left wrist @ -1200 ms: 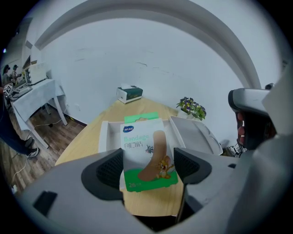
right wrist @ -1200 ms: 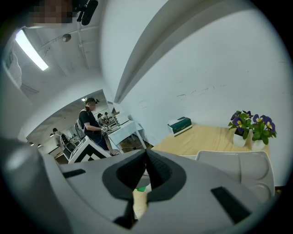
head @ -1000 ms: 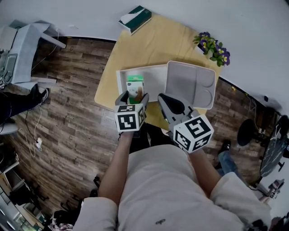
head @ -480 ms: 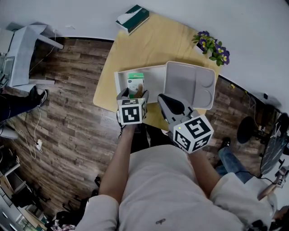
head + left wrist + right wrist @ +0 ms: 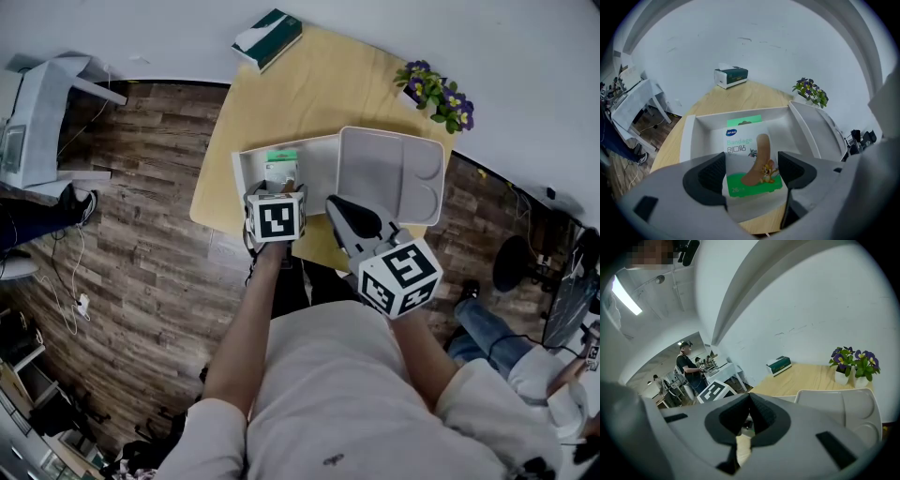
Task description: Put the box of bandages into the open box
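The box of bandages (image 5: 749, 159), white and green with a cartoon plaster printed on it, stands upright between the pads of my left gripper (image 5: 751, 171), which is shut on it. In the head view the box of bandages (image 5: 280, 167) is over the left part of the white open box (image 5: 321, 165), just past its near wall. I cannot tell whether it touches the bottom. My right gripper (image 5: 342, 208) hovers shut at the table's near edge, right of the left one, with nothing in it. Its jaws (image 5: 750, 416) meet.
The open box's lid (image 5: 389, 173) lies flat on its right side. A green tissue box (image 5: 268, 37) sits at the table's far corner and a pot of purple flowers (image 5: 437, 96) at the far right. The round wooden table (image 5: 309, 94) stands against a white wall.
My left gripper has carried the box of bandages forward, from the table's near edge to over the open box. The right gripper has stayed where it was.
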